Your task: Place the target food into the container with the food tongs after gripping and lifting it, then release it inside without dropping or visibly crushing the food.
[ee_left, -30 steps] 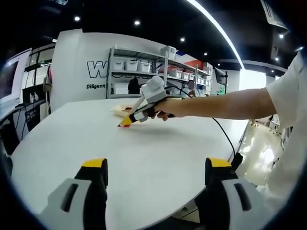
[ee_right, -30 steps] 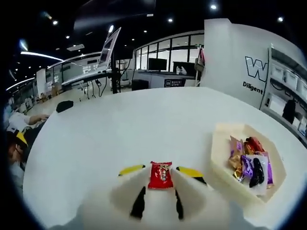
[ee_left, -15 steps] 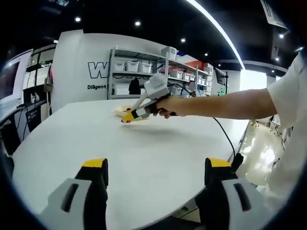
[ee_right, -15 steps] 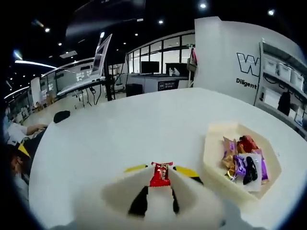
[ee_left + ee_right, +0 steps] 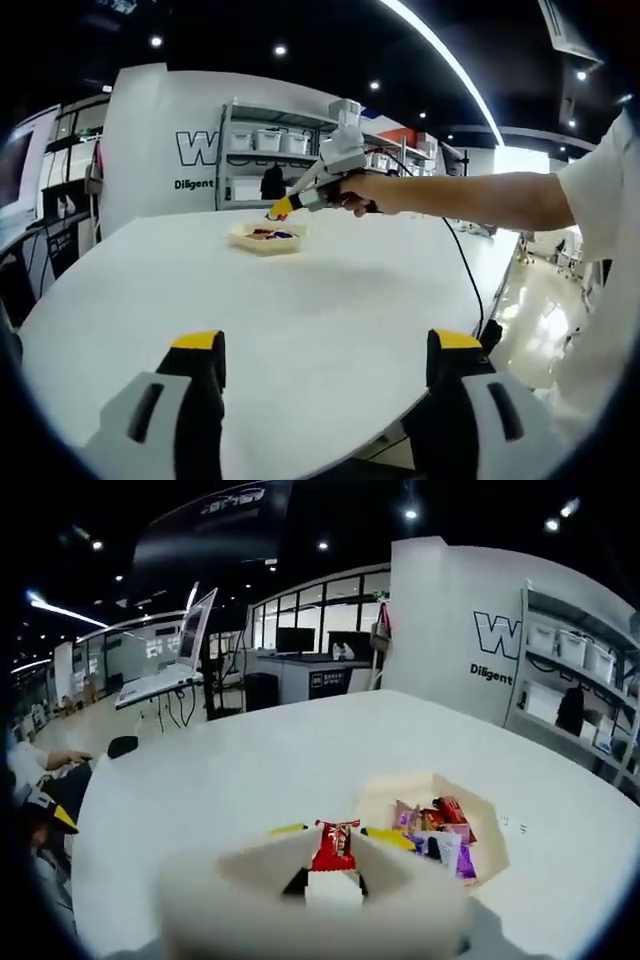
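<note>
In the right gripper view, the lower end of the red foil snack packet (image 5: 334, 846) is hidden between the white jaws. The near rim of the cream hexagonal paper tray (image 5: 480, 825) is covered by 1 yellow-tipped jaw. In the left gripper view, that tray's wrapped snacks (image 5: 264, 234) are too small to identify.

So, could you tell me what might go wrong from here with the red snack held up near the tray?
The right gripper pinches the red snack packet by one end only, so it might slip out and drop onto the white table. The cream tray already holds several wrapped snacks; an early release could land on the rim or outside.
</note>
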`<state>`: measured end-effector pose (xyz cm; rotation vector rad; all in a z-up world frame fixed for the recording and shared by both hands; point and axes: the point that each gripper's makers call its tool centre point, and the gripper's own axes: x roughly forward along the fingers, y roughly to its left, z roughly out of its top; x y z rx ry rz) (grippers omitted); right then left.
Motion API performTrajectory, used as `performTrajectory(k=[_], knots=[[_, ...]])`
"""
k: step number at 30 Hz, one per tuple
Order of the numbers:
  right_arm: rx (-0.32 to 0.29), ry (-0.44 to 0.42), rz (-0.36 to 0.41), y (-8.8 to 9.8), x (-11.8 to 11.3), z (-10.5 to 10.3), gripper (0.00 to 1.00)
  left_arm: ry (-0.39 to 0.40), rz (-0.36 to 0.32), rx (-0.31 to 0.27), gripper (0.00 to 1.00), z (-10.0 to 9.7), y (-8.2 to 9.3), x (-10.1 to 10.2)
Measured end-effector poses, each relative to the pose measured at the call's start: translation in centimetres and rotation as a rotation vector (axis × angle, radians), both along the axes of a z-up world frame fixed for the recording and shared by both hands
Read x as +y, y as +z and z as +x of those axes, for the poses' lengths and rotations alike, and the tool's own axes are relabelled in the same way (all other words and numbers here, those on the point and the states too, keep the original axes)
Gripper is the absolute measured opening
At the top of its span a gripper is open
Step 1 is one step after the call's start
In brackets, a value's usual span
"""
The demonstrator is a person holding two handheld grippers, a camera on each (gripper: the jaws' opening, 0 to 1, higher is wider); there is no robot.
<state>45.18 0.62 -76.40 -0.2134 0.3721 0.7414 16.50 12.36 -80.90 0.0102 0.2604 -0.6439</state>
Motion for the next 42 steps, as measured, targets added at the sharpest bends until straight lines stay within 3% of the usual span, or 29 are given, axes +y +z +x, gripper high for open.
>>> performTrajectory(k=[5,11,21,42], knots=[[0.002,-0.049,0.03,1.1,-2.0,1.0,0.12,-0.009,0.004,0.003,0.81,0.1,-0.1,-0.4],[0.025,-0.085,0.053,0.5,-3.1,2.1,0.13,-0.012,0.007,0.006,0.81,0.2,-0.1,-0.7],[0.074,-0.154,0.09,-1.0,-4.0,3.6,0.13,-0.005,0.017,0.014,0.82,0.7,-0.3,-0.4],[0.132,-0.25,0.06,-5.9,-6.9,6.4,0.13,-0.005,0.034,0.036,0.82,2.2,-0.9,-0.6]])
